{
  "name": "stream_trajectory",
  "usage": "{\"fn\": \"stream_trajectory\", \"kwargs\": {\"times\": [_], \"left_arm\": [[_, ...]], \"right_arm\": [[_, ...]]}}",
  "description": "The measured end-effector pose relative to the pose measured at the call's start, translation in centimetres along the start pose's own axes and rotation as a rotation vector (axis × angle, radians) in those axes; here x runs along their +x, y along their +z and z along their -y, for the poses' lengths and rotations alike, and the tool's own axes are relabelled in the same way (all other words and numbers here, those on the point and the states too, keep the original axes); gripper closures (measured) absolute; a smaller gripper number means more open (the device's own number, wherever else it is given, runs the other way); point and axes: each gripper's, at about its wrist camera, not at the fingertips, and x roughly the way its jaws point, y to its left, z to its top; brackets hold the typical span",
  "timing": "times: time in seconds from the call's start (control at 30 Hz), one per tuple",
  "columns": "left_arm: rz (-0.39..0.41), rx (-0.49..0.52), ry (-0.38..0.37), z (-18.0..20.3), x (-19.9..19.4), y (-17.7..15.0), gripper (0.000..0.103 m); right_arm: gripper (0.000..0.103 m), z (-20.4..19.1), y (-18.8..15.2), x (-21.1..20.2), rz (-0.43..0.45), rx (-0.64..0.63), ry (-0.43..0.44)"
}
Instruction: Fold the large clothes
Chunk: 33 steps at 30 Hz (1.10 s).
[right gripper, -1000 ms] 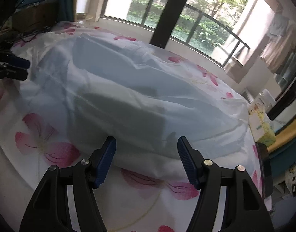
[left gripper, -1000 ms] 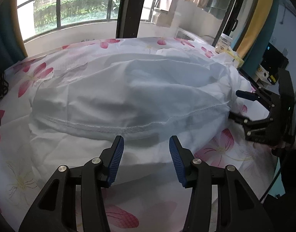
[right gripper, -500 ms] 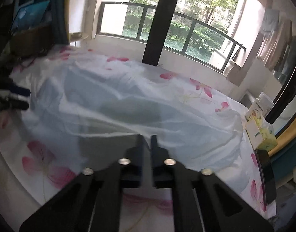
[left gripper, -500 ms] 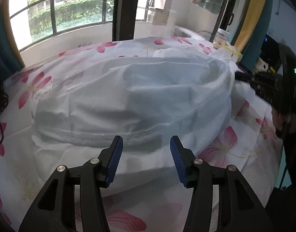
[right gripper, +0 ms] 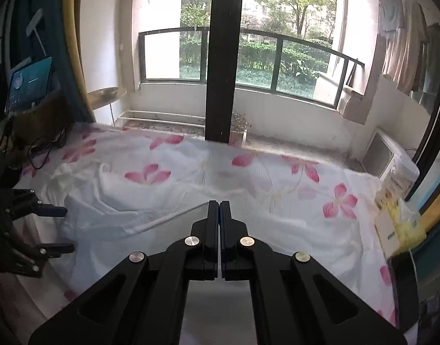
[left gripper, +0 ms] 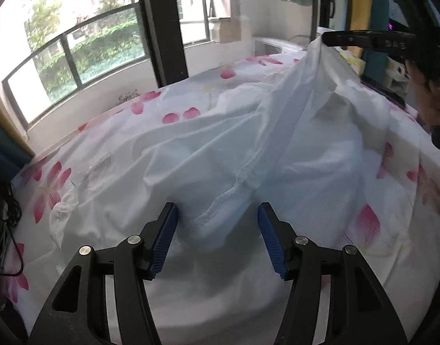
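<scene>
Though right gripper (right gripper: pixel 219 205) jaws pinch garment (left gripper: pixel 291 132), grip hidden; left gripper (left gripper: pixel 217 224) jaws opening, empty.

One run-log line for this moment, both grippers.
right gripper: shut on white garment, edge lifted | left gripper: jaws opening, hem between, not pinched | surface: floral sheet

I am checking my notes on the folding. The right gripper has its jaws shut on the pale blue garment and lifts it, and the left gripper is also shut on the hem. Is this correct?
Not quite. In the left wrist view the left gripper is not shut: its jaws are opening, with the hem between the pads, which do not press on it. The rest holds: the right gripper is shut on the pale blue garment and holds it up.
</scene>
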Motion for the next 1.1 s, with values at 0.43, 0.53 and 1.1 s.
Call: {"fn": "stream_trajectory", "kwargs": {"times": [0.43,0.53,1.1], "left_arm": [[0.032,0.016,-0.052,-3.3,-0.5,1.9,0.101],[0.052,0.007,-0.035,-4.7,-0.6,3.1,0.101],[0.035,-0.133,0.029,-14.2,5.8,9.0,0.066]], "right_arm": [[0.103,1.5,2.7,1.9,0.031,-0.010,0.013],[0.103,1.5,3.6,2.8,0.035,-0.022,0.013],[0.103,4.5,7.0,13.0,-0.083,0.022,-0.074]]}}
